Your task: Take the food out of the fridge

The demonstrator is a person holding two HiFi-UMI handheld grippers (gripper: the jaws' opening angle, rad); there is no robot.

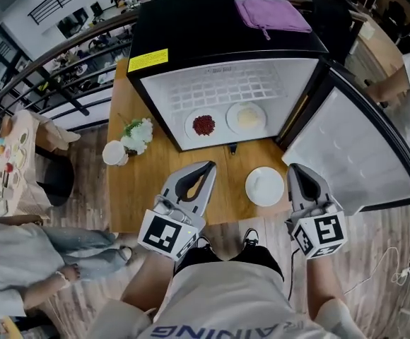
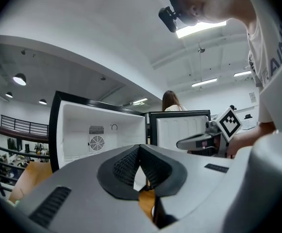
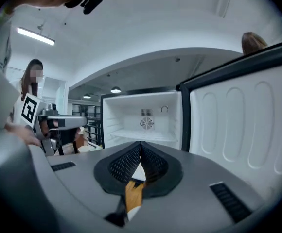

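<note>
A black mini fridge [image 1: 191,37] stands open on a wooden table [image 1: 138,189]. On its white floor sit a plate of dark red food [image 1: 203,125] and a plate of pale yellow food [image 1: 247,116]. A third white plate [image 1: 265,186] rests on the table in front of the fridge. My left gripper [image 1: 208,167] is held up in front of the fridge, jaws shut and empty. My right gripper [image 1: 295,168] hovers just right of the table plate, also shut on nothing. In the gripper views both [image 2: 139,147] [image 3: 141,143] point level at the open fridge [image 3: 146,115].
The fridge door [image 1: 353,154] swings wide open to the right. A purple cloth [image 1: 270,13] lies on the fridge top. White flowers [image 1: 137,134] and a white cup [image 1: 114,153] stand on the table's left side. People stand at lower left and far right.
</note>
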